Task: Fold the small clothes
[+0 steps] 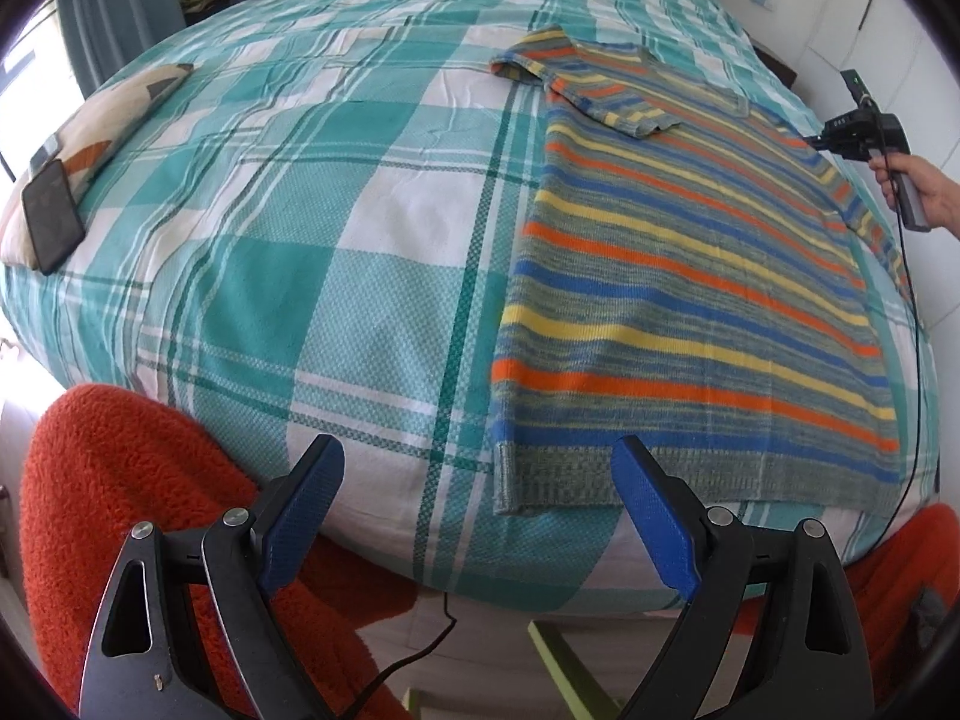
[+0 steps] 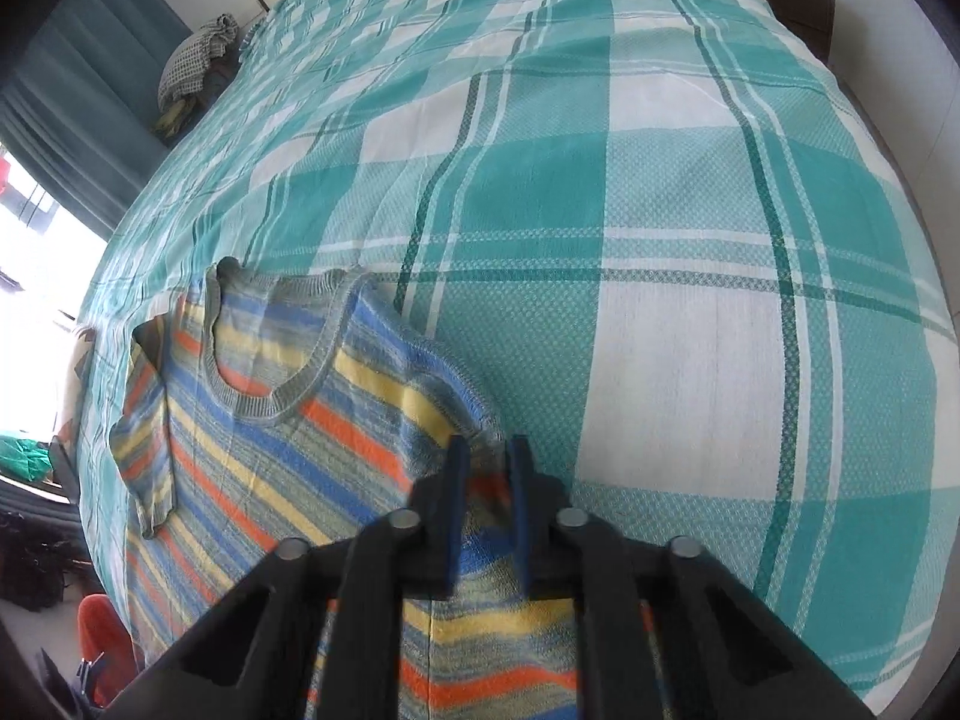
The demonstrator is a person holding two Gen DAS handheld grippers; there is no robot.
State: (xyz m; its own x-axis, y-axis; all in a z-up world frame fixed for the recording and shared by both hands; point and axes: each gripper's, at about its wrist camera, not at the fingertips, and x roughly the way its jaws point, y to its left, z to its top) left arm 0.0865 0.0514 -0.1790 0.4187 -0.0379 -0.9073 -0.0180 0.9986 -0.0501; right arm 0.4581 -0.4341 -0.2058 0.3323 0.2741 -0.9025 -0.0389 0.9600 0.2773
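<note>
A striped knit sweater in orange, yellow, blue and grey lies flat on the right part of the teal plaid bedspread. Its left sleeve is folded over the chest. My left gripper is open just above the near hem corner, its right finger over the grey ribbing. In the right wrist view the neckline of the sweater points away. My right gripper is shut on the bunched shoulder and sleeve seam at the sweater's right edge. From the left wrist camera, this right gripper shows at the sweater's far right side, held by a hand.
A dark phone rests on a patterned pillow at the bed's left edge. Red fleece fabric sits below the near bed edge, with a black cable. A heap of clothes lies by the curtain.
</note>
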